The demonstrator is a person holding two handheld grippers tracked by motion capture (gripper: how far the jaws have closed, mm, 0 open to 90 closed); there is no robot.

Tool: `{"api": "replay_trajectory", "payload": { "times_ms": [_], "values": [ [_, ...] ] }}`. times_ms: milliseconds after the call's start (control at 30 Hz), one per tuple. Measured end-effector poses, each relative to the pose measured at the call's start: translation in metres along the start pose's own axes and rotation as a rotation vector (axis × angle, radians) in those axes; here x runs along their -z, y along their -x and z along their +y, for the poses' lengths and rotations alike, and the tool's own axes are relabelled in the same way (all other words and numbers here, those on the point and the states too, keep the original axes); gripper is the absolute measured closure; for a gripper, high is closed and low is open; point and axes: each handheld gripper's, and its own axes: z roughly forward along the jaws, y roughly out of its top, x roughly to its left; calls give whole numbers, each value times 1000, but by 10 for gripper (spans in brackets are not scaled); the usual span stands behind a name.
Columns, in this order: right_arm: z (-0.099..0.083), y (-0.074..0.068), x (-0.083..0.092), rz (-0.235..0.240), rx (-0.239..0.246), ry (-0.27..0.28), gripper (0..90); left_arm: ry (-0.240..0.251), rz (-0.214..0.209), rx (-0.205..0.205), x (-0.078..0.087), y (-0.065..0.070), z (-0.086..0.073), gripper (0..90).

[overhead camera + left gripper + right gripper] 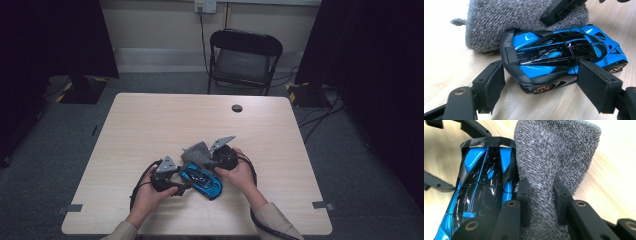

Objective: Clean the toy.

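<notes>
I am hugging the blue toy car [564,53] with my left gripper [546,85] so it stays put, its jaws around it but not yet pressing, while my right gripper [541,195] is pinching the grey cloth [554,152] tight beside the car to wipe it.

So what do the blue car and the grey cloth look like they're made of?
Toy car: hard, glossy body, painted plastic or die-cast metal, I can't tell which. The blue and black panels throw sharp highlights; its wheels look bronze.
Grey cloth: soft, looped terry or microfibre, matte and fuzzy, and it bunches where the right gripper pinches it.
</notes>
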Motion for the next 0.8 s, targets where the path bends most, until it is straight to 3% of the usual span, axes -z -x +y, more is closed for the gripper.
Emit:
{"api": "replay_trajectory", "payload": {
  "times_ms": [300, 500, 800],
  "values": [
    [-16, 3, 14, 26, 11, -2, 716, -10, 9, -10, 0, 3, 1, 213],
    [-27, -1, 28, 26, 45, -10, 716, -9, 6, -15, -2, 3, 1, 211],
    [-47, -3, 45, 29, 30, -9, 715, -13, 2, -21, -4, 5, 2, 207]
  ]
}}
